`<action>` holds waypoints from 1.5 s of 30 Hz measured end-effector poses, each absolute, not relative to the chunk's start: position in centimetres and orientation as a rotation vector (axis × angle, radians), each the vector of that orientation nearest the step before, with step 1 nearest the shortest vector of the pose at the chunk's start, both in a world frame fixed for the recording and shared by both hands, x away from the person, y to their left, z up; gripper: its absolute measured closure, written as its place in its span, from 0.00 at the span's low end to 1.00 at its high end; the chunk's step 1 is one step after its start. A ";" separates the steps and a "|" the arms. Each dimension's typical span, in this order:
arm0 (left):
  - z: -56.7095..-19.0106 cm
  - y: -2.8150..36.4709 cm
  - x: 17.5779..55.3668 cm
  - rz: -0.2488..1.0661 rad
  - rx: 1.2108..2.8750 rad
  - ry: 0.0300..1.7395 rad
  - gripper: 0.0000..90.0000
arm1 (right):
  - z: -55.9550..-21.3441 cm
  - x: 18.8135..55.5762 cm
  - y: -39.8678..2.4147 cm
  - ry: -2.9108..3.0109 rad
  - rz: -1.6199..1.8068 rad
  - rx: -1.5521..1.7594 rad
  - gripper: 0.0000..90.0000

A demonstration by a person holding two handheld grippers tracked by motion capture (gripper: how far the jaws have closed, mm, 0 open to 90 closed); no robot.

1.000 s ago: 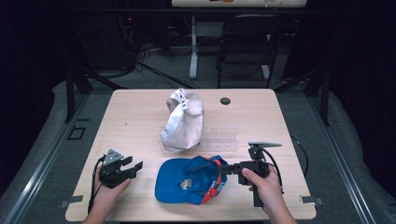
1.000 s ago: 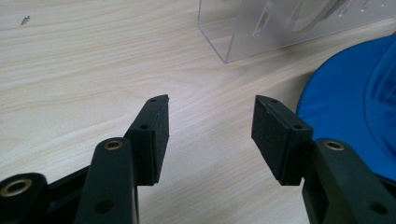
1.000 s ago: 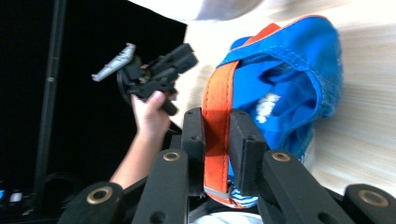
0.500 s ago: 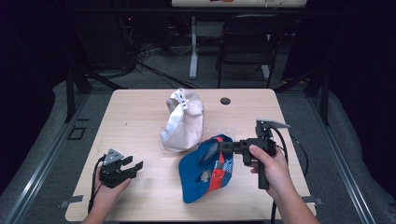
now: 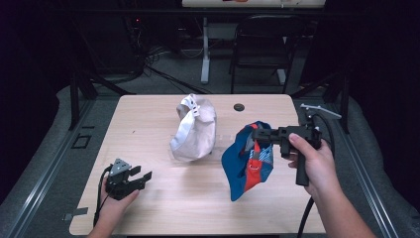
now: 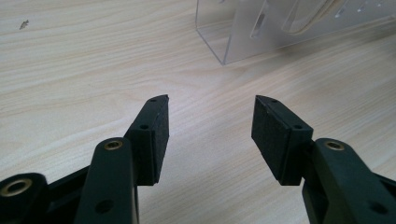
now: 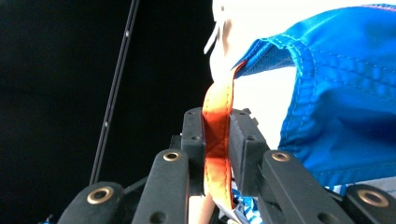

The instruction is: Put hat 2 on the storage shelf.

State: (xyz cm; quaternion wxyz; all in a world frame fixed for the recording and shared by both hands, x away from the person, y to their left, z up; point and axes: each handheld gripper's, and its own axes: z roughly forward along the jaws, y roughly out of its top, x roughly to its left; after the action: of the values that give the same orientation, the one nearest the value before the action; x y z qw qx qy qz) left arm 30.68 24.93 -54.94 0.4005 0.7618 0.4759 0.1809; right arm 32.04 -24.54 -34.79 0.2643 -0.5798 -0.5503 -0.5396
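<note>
A blue cap (image 5: 245, 161) with an orange strap (image 7: 217, 140) and a patterned lining hangs above the bench (image 5: 163, 198), at its right side, lifted by that strap, which is pinched between the jaws of the right hand-held gripper (image 5: 255, 134). Its crown droops downward, the opening turned sideways. A beige cap (image 5: 195, 130) stands just to its left, propped upright on a clear acrylic stand (image 6: 261, 28) near the bench's middle.

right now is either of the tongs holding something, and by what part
The right tongs hold the blue cap by its orange strap, pinched between the jaws. The left tongs are open and hold nothing.
</note>
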 end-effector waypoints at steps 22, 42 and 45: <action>-55.0 24.9 30.7 0.464 1.929 1.194 0.52 | -31.6 37.6 -24.2 -1.447 -1.494 -1.699 0.86; -55.0 25.2 30.8 0.464 1.921 1.206 0.52 | -31.3 42.0 -25.2 -1.432 -1.490 -1.791 0.86; -55.1 25.2 30.8 0.462 1.921 1.208 0.52 | -31.5 42.2 -25.5 -1.423 -1.489 -1.808 0.86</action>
State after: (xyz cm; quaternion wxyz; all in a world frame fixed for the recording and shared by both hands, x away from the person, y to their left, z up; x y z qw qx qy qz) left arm 30.78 25.23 -55.05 0.4010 0.7599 0.4779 0.1829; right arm 42.24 -25.50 -31.46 0.1990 -0.6465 -0.5089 -0.5324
